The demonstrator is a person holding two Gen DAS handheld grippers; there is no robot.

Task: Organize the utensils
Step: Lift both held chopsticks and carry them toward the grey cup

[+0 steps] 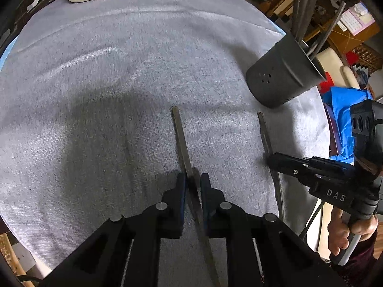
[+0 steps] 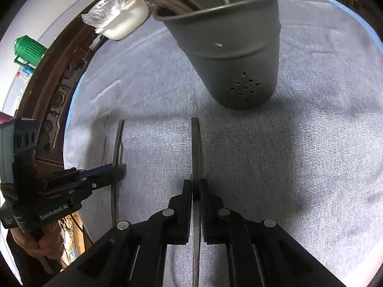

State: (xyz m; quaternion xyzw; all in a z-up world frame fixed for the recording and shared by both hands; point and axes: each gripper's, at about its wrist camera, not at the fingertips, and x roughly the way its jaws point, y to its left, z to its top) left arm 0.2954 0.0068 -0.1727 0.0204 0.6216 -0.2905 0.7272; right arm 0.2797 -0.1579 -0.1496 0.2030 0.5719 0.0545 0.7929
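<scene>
Already some utensils stand in the holder (image 2: 237, 47), and each claw, left (image 1: 193, 179) and right (image 2: 196, 184), grips one more utensil, neither delivered yet.

Each camera sits just behind its own fingers, close above the grey cloth (image 1: 107, 83), looking forward and down. Both views share the dark holder (image 1: 284, 71) and the other gripper at the side
</scene>
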